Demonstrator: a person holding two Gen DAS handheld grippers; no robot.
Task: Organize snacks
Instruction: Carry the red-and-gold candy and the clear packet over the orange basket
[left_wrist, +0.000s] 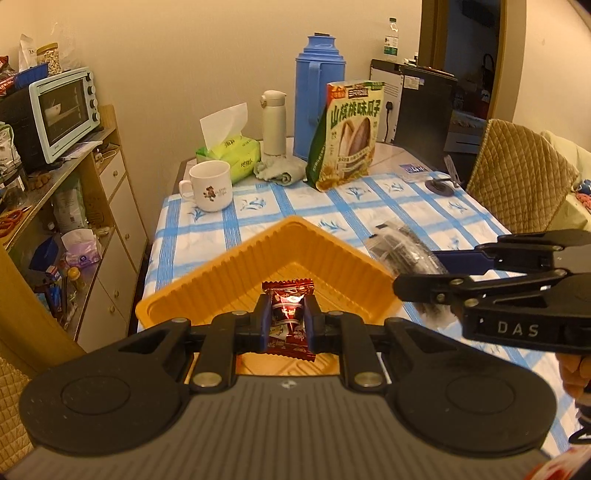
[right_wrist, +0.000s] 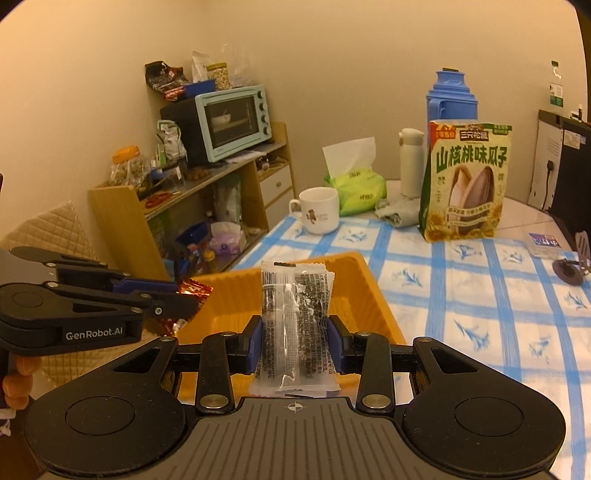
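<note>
My left gripper (left_wrist: 287, 321) is shut on a small dark red candy wrapper (left_wrist: 289, 314), held over the near part of an orange ridged plastic tray (left_wrist: 236, 273). From the right wrist view the left gripper (right_wrist: 184, 293) comes in at the left with the red candy wrapper (right_wrist: 194, 291) sticking out of its tip. My right gripper (right_wrist: 294, 338) is shut on a clear packet of dark seeds (right_wrist: 295, 317), upright above the orange tray (right_wrist: 354, 295). In the left wrist view the right gripper (left_wrist: 413, 271) reaches in from the right, the clear packet (left_wrist: 402, 251) beside the tray's right wall.
The blue-checked tablecloth (left_wrist: 369, 206) carries a tall green sunflower-seed bag (left_wrist: 347, 136), a white mug (left_wrist: 208, 186), a green tissue pack (left_wrist: 231, 151), a white flask (left_wrist: 274, 122) and a blue thermos (left_wrist: 316, 96). A cluttered shelf with a mint toaster oven (left_wrist: 62, 110) stands left. A quilted chair (left_wrist: 524, 177) is at right.
</note>
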